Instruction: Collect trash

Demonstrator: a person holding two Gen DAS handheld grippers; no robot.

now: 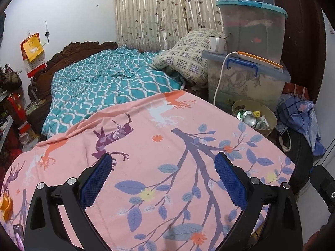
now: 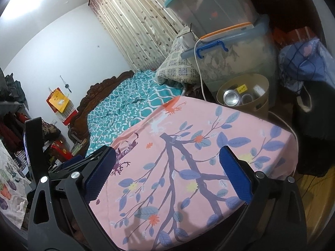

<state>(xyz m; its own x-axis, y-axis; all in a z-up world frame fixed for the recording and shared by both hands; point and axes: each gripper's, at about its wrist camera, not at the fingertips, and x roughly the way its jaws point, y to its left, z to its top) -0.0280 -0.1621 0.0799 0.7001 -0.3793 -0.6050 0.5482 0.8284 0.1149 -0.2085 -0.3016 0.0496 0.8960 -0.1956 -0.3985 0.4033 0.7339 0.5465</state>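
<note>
A tan trash bin (image 1: 270, 125) stands beside the bed's far right corner; it holds crushed silver cans (image 1: 249, 118) and scraps. It shows in the right wrist view too (image 2: 259, 104), with cans (image 2: 231, 98) inside. My left gripper (image 1: 163, 163) is open and empty, above the pink floral blanket (image 1: 146, 146). My right gripper (image 2: 167, 159) is open and empty over the same blanket (image 2: 188, 146). An orange scrap (image 1: 5, 207) lies at the blanket's left edge.
A teal quilt (image 1: 100, 83) and a checked pillow (image 1: 186, 56) lie further up the bed. Stacked clear storage boxes (image 1: 247, 79) with a white mug (image 1: 215, 45) and a white cable (image 1: 219, 77) stand behind the bin. A blue cloth bundle (image 1: 301, 115) lies to the right.
</note>
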